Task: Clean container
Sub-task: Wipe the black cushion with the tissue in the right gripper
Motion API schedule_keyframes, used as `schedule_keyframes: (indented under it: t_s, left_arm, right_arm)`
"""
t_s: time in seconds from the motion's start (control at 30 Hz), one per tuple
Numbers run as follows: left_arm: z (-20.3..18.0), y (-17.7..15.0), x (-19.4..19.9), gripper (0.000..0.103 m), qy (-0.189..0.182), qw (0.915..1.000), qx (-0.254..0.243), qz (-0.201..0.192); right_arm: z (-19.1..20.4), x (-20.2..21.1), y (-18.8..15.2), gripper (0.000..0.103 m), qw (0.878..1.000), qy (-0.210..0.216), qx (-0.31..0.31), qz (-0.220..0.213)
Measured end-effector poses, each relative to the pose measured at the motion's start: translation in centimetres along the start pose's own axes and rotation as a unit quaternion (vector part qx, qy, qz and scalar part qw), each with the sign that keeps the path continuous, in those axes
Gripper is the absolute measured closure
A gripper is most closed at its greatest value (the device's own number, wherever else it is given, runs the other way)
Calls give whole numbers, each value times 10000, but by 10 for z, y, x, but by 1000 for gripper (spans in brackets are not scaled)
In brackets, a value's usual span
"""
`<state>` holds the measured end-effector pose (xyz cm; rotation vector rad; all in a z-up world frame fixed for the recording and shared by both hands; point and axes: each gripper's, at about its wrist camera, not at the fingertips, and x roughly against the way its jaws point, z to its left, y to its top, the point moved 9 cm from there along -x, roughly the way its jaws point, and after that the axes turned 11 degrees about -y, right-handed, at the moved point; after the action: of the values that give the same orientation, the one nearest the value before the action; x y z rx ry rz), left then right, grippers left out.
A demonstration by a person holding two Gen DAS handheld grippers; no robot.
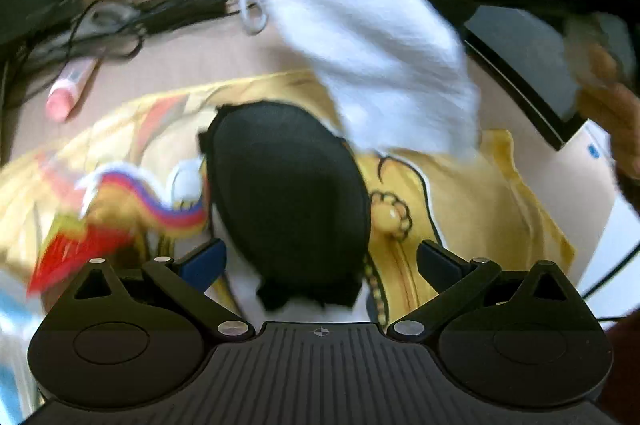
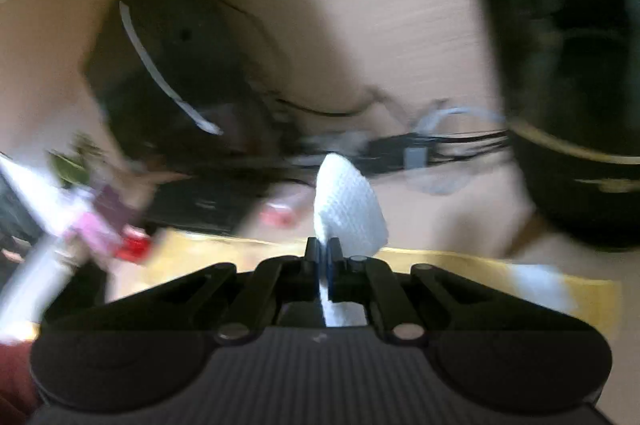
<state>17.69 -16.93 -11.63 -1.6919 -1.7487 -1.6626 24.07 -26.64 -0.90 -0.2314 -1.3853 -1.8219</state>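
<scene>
- Blue-padded fingers (image 1: pixel 204 259) of the left gripper (image 1: pixel 320 261) stand wide apart on either side of a black oval container (image 1: pixel 288 193), not touching it.
- That container lies on a yellow printed cloth (image 1: pixel 480 201) on the tan desk (image 1: pixel 192 65).
- Right gripper (image 2: pixel 325 257) has its jaws pressed together on a white paper towel (image 2: pixel 348 209), which hangs above the container in the left wrist view.
- Black cables (image 1: pixel 152 13) and a pink tube (image 1: pixel 68 91) lie beyond the cloth.

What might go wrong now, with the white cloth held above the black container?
1. The right gripper pinches only a thin edge of the white cloth, so the cloth may slip out during wiping.
2. The left gripper stands open around the black container without pressing it; the container may slide on the yellow printed cloth.
3. The hanging cloth could snag the cables.
</scene>
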Motion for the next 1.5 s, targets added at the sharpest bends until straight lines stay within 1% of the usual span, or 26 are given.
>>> schedule_keyframes:
  t_s: [0.07,0.13,0.17,0.23,0.3,0.33,0.37,0.43,0.5,0.63,0.73,0.77,0.83,0.87,0.9,0.93,0.97,1.07,1.13,1.17,1.3,1.33,1.37,1.4,1.47,1.5]
  left_arm:
    - [6,-9,3,0,-16,9999,155,30]
    - [15,-15,4,0,74,9996,282,60]
    - [18,-16,4,0,91,9994,327,49]
    - [18,-16,7,0,65,9994,350,10]
    - [17,-16,5,0,78,9995,315,37]
    - [17,-17,4,0,90,9995,287,59]
    - [16,-17,3,0,109,9996,249,90]
    - [15,-17,1,0,114,9996,203,125]
    - [13,-17,0,0,99,9997,182,141]
    - [13,-16,0,0,-4,9996,241,111]
    - [8,-17,-3,0,-66,9996,197,164]
    - [6,-18,-4,0,-61,9997,144,198]
    - [3,-20,-6,0,-8,9997,39,261]
    - [2,-21,-6,0,14,9996,14,284]
    - [2,-23,-5,0,25,9996,7,296]
    - [2,-23,-4,0,4,9996,48,279]
    - [3,-24,-1,0,-45,9996,115,241]
    - [2,-22,2,0,-214,9993,277,147]
    - [-1,-19,1,0,-298,9990,312,123]
    - [-3,-18,0,0,-323,9989,305,123]
    - [-6,-18,-1,0,-290,9992,221,172]
    - [-6,-19,-1,0,-274,9992,233,186]
    - [-5,-20,0,0,-257,9992,262,187]
    - [-4,-21,1,0,-244,9991,296,163]
    - [-2,-18,5,0,-246,9990,368,20]
    - [-2,-15,6,0,-238,9990,377,-67]
  right_arm:
    - [9,-28,-19,99,9986,248,-133,456]
    - [13,-53,-48,99,9948,230,-165,980]
    - [12,-62,-61,99,9933,105,-99,1143]
    - [2,-65,-75,97,9925,-357,188,1155]
    - [-9,-57,-78,86,9898,-891,523,984]
    - [-16,-49,-76,78,9872,-1176,648,863]
    - [-23,-41,-73,67,9855,-1353,671,768]
    - [-33,-16,-67,53,9893,-1256,407,623]
    - [-42,7,-68,53,9918,-1142,165,557]
    - [-76,27,-96,53,9834,-1548,-167,931]
    - [-108,28,-119,60,9680,-2169,-238,1236]
    - [-118,29,-121,69,9640,-2370,-165,1190]
    - [-136,31,-115,72,9561,-2745,37,1022]
    - [-145,32,-110,72,9489,-2991,81,1003]
    - [-150,36,-103,70,9460,-3102,55,936]
    - [-151,42,-95,69,9471,-3103,-1,823]
    - [-146,46,-87,62,9531,-2945,-54,702]
    - [-111,39,-69,41,9763,-2094,-99,537]
    - [-85,25,-61,41,9871,-1500,-63,553]
    - [-74,15,-60,41,9893,-1338,38,582]
    - [-34,-35,-67,42,9844,-1249,940,804]
    - [-26,-45,-71,54,9825,-1206,1131,861]
    - [-18,-55,-77,85,9775,-1239,1427,939]
    - [-13,-61,-82,95,9703,-1367,1739,982]
    - [1,-64,-85,97,9654,-1377,2014,922]
    - [10,-63,-83,97,9709,-1122,1909,917]
